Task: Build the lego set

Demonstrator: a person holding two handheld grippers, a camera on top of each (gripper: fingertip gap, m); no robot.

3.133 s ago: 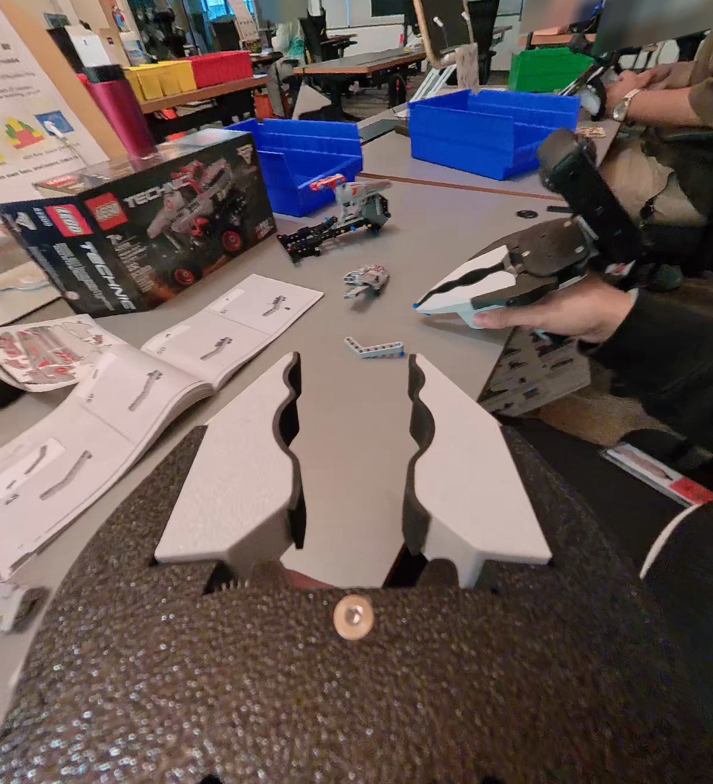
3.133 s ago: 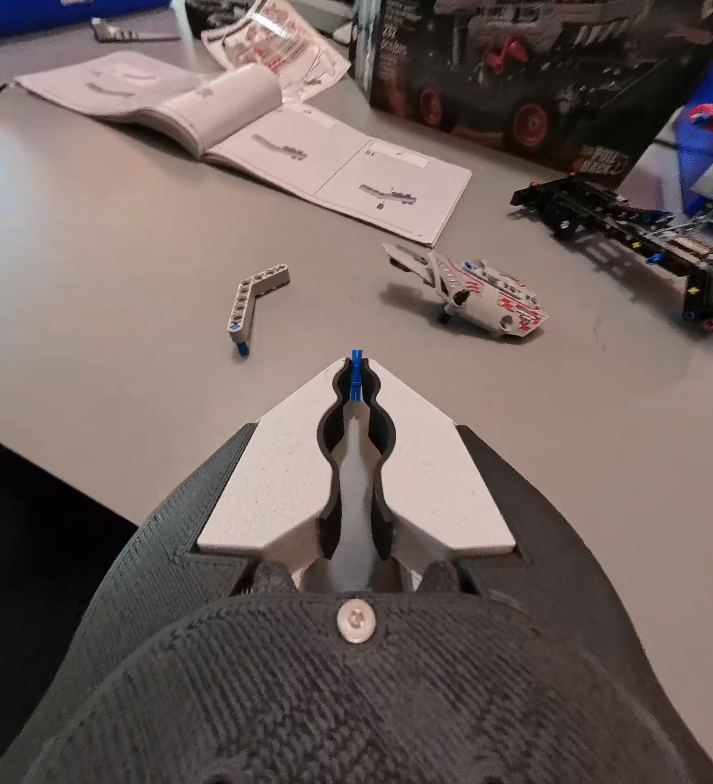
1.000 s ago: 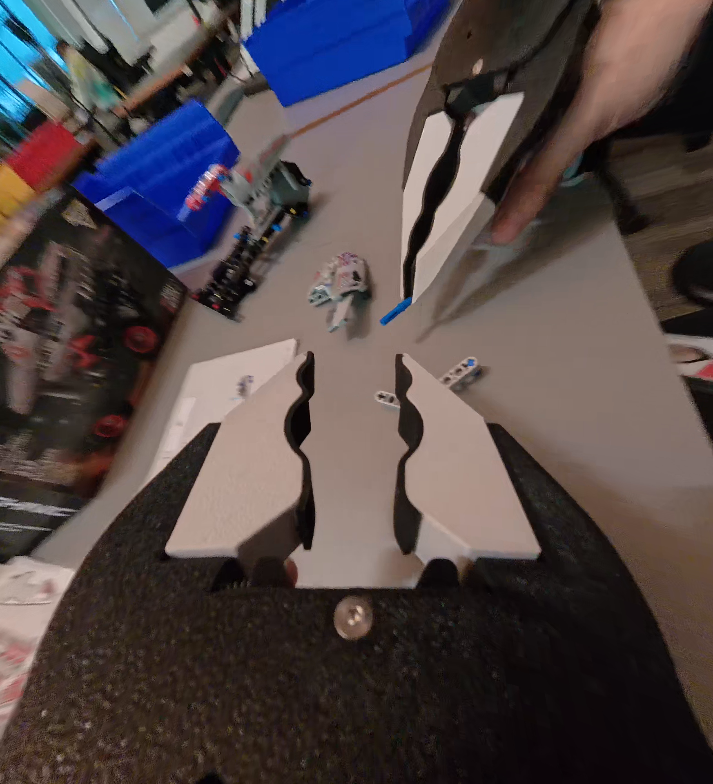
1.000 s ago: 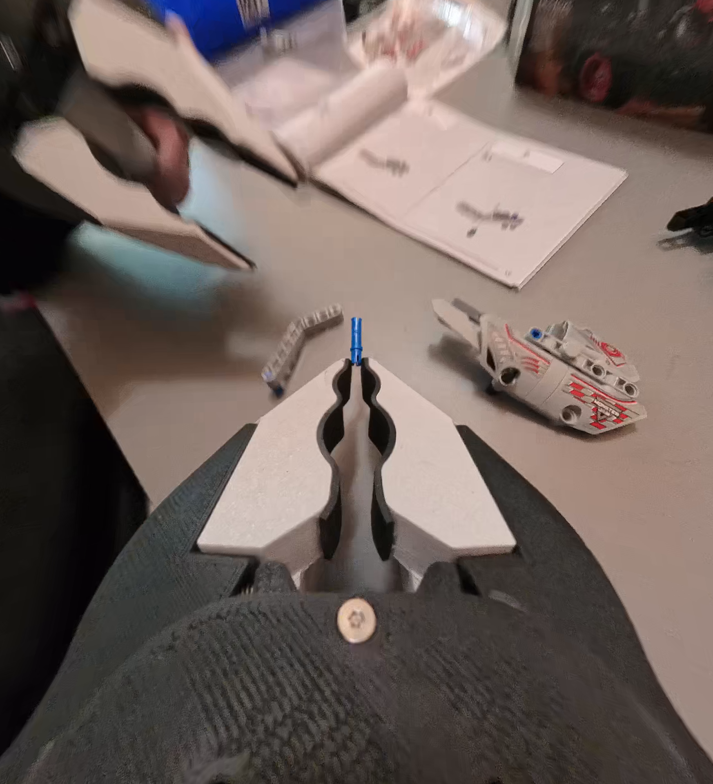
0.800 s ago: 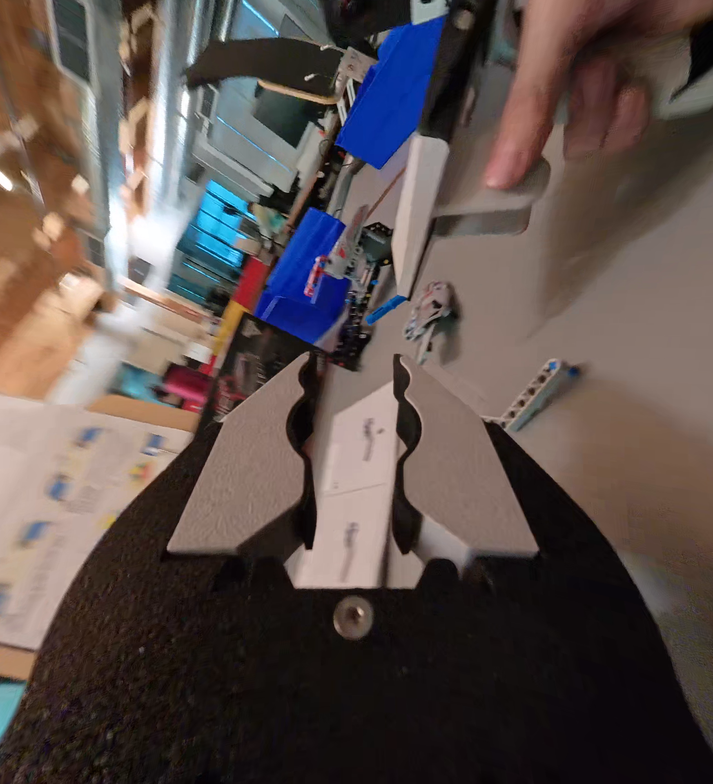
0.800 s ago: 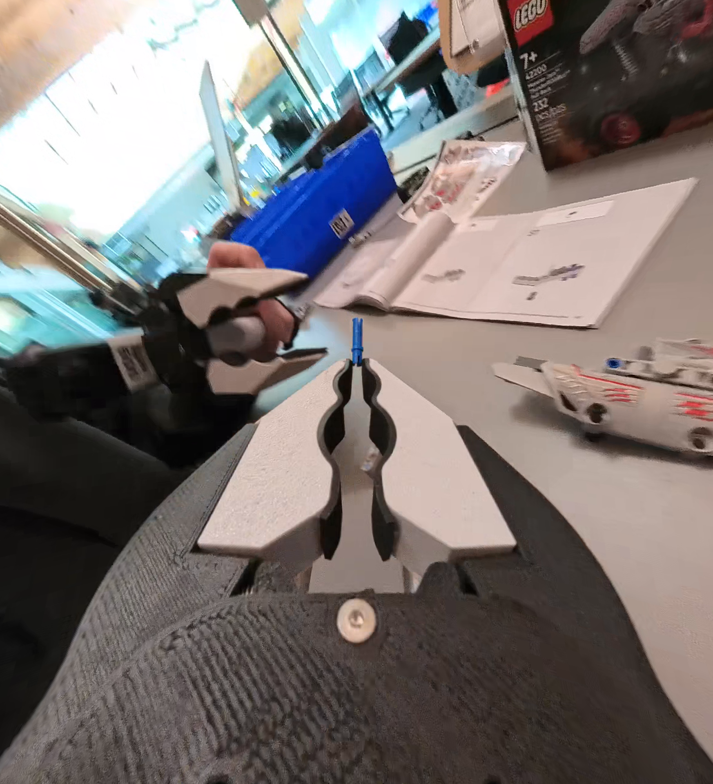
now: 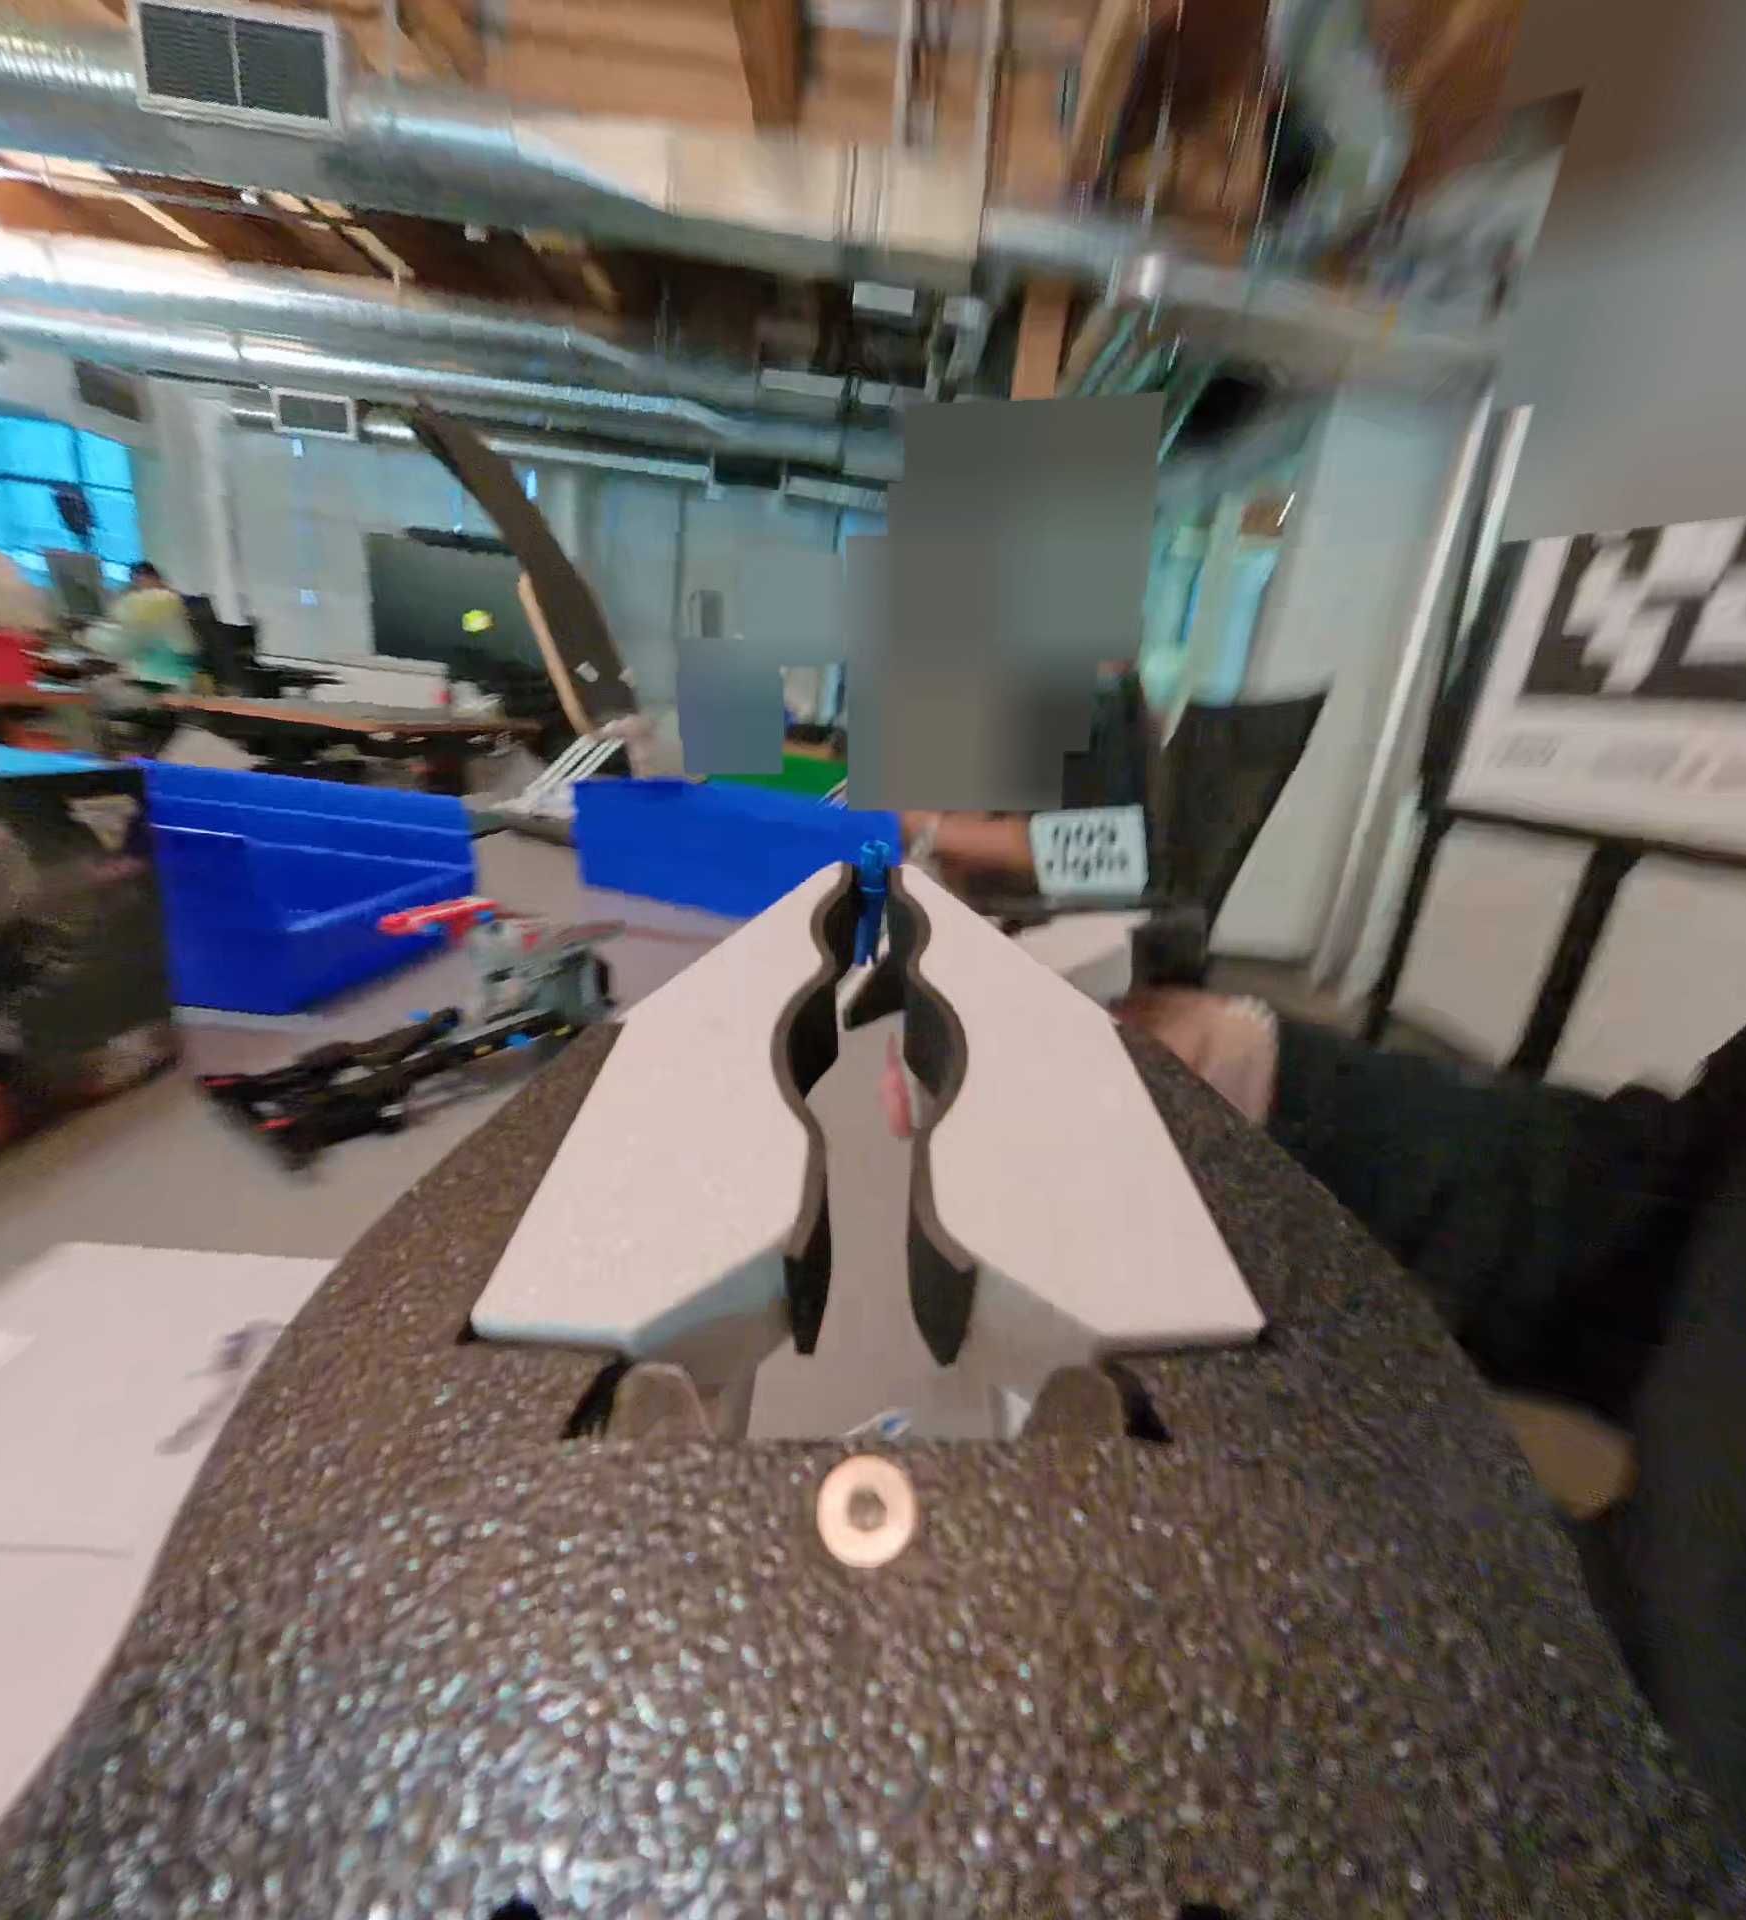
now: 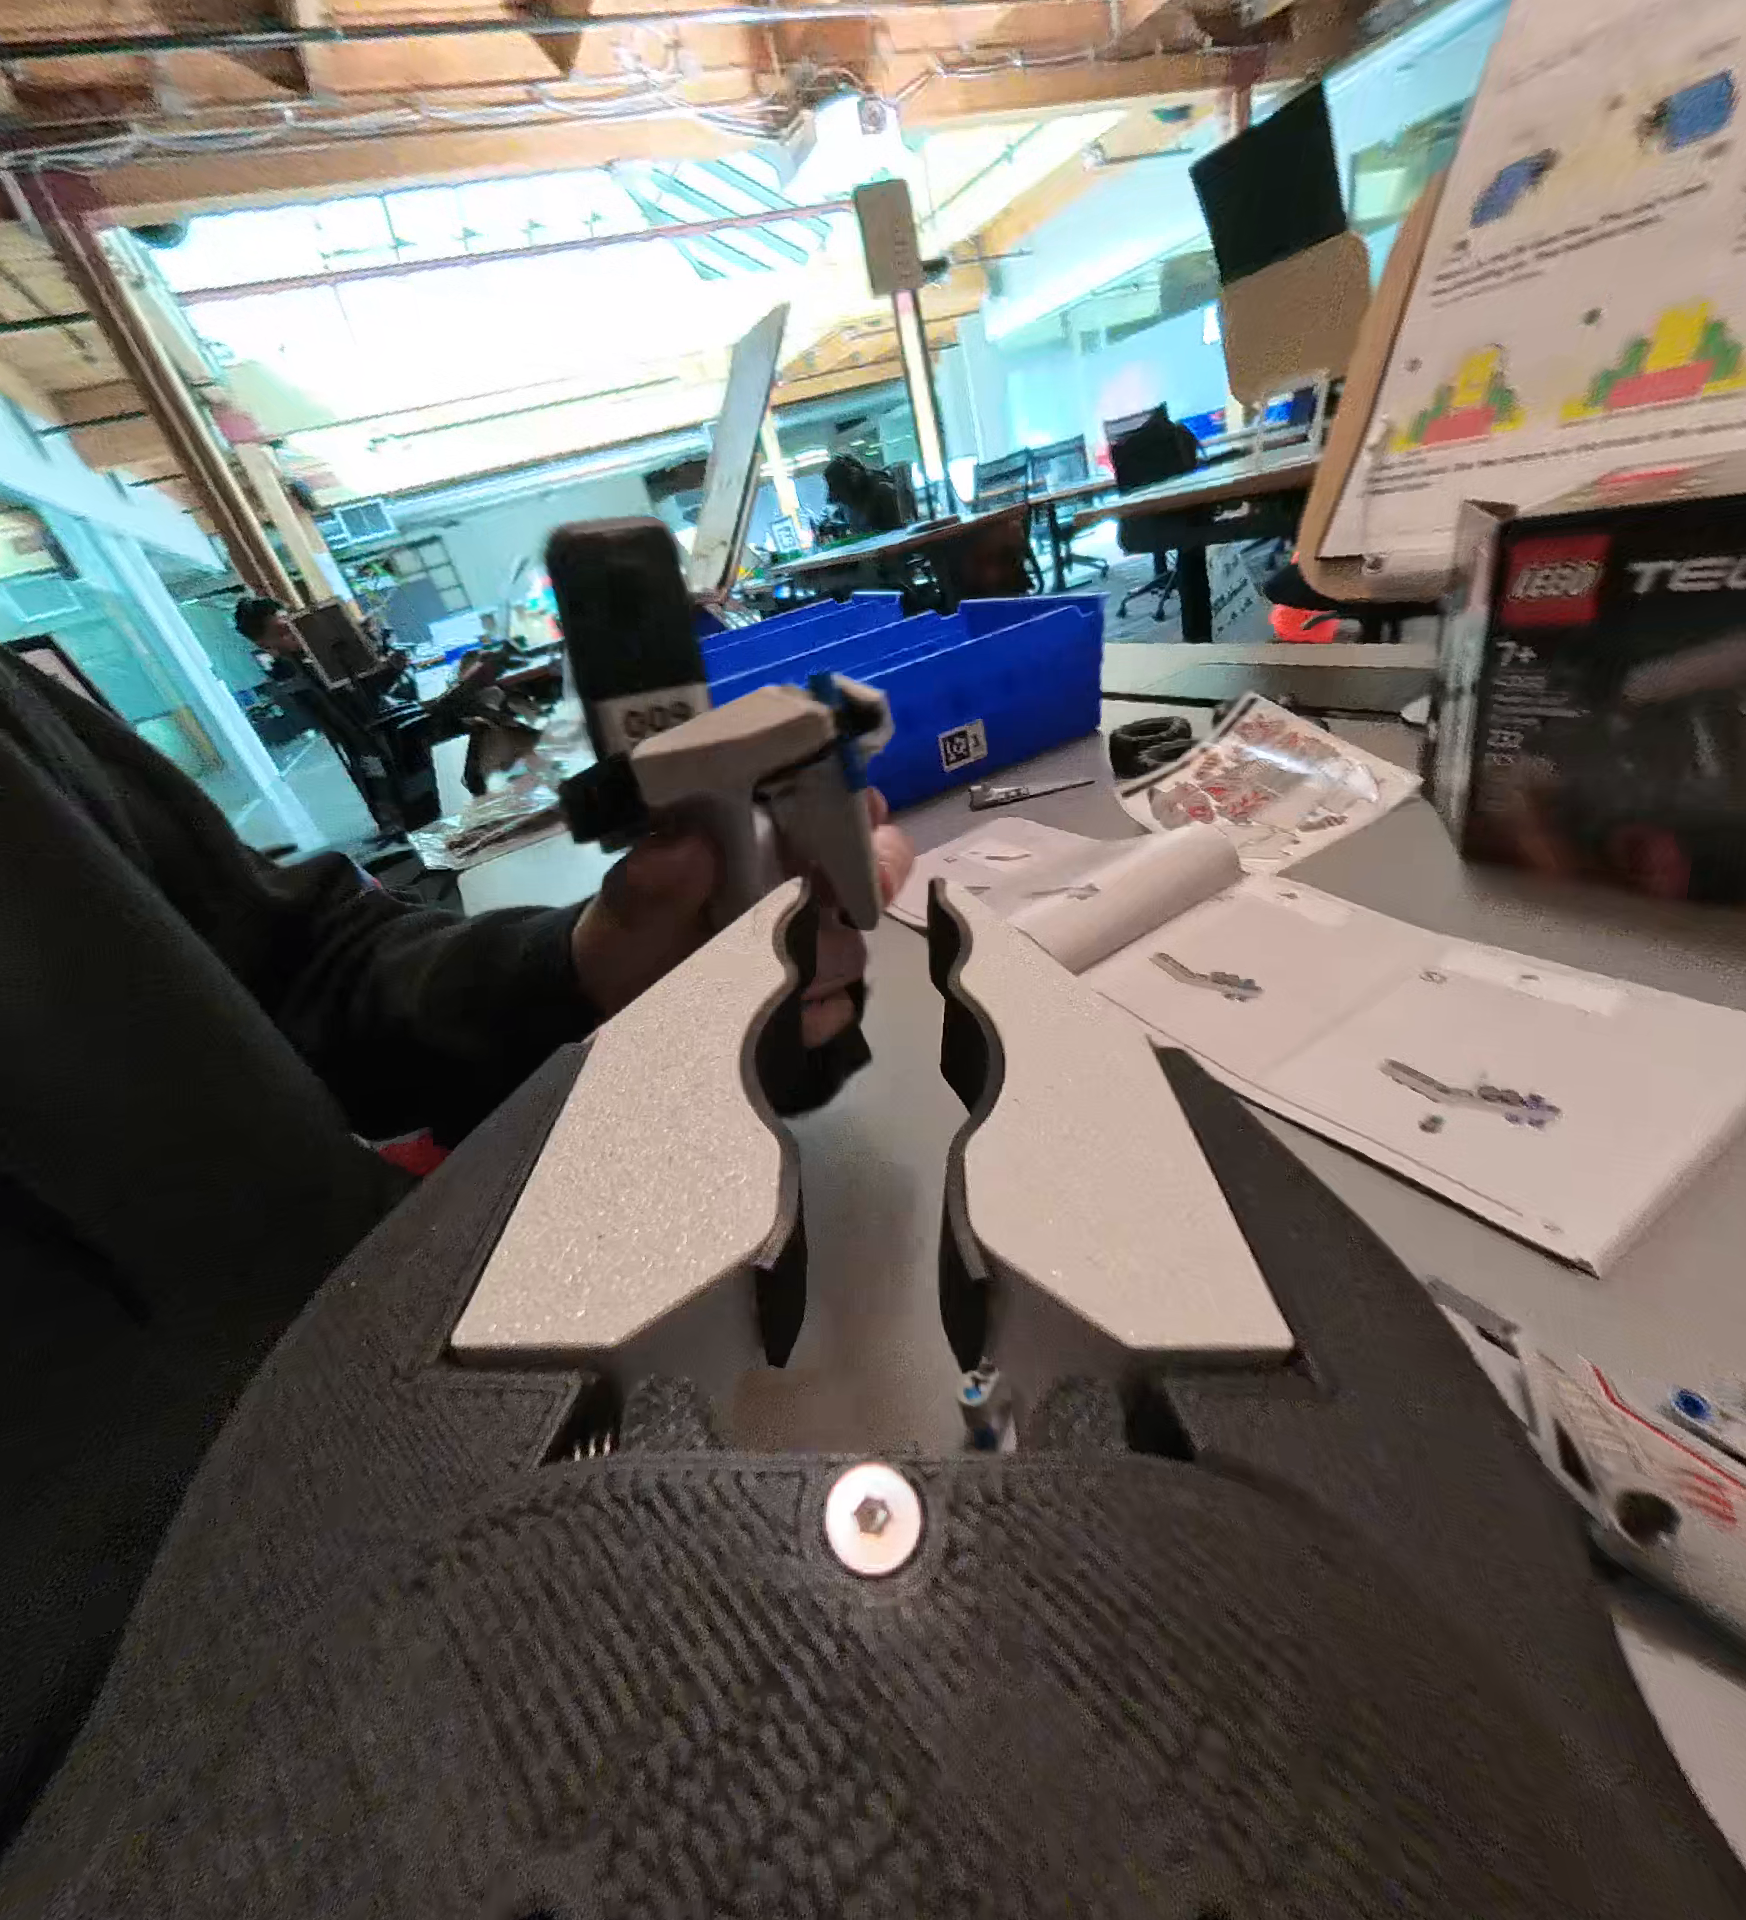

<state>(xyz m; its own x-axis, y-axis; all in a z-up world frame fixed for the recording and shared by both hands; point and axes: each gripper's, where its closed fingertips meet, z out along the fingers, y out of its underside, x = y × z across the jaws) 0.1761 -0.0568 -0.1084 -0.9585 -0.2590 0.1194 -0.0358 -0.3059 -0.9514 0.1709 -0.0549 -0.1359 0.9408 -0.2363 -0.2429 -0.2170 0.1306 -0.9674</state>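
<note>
At twelve o'clock from the left gripper, a blue bin stood on the grey table. That gripper's tips were clamped on a blue pin. The right gripper gaped apart, holding nothing, with the open instruction booklet at two o'clock.

grey table, open booklet, box

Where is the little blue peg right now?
The little blue peg is pinched at the tip of the left hand-held gripper, held up above the table. In the right wrist view it shows at that gripper's tip, before the blue bin.
</note>
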